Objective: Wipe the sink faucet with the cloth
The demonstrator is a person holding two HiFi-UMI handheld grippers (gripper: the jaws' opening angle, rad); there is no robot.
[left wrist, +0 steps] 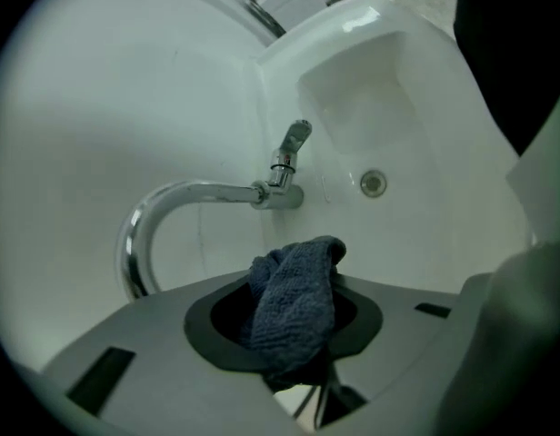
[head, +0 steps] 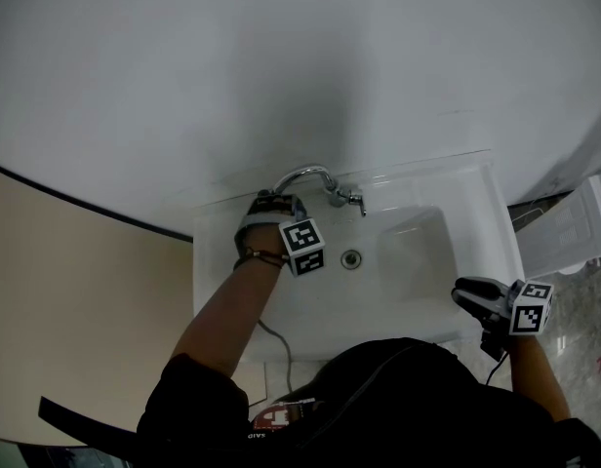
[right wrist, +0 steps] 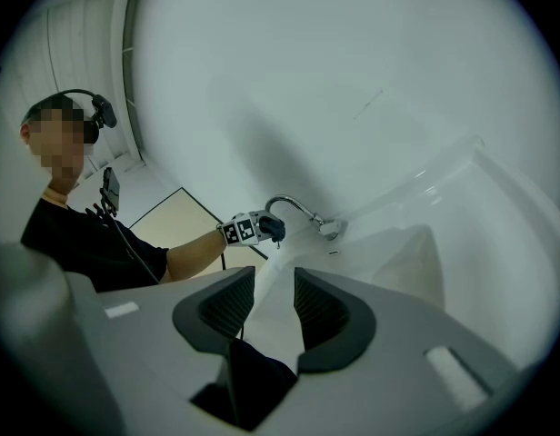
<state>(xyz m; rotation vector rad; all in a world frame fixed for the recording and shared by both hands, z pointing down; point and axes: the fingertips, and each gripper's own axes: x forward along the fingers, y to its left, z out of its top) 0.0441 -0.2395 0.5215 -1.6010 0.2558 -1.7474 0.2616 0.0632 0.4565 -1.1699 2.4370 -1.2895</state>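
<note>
A black short-sleeved top (head: pixel 379 408) is worn, with a dark band (head: pixel 261 256) at the left wrist and a black headset (right wrist: pixel 85 103) on the head. The grey-bodied left hand-held gripper (left wrist: pixel 289 321) and right hand-held gripper (right wrist: pixel 274 312) are each fitted with a white cube (head: pixel 302 246) printed with black square markers. Dark ribbed pads (right wrist: pixel 227 305) are seen on the right one, and a thin cable (head: pixel 278 339) is trailed from the left.
</note>
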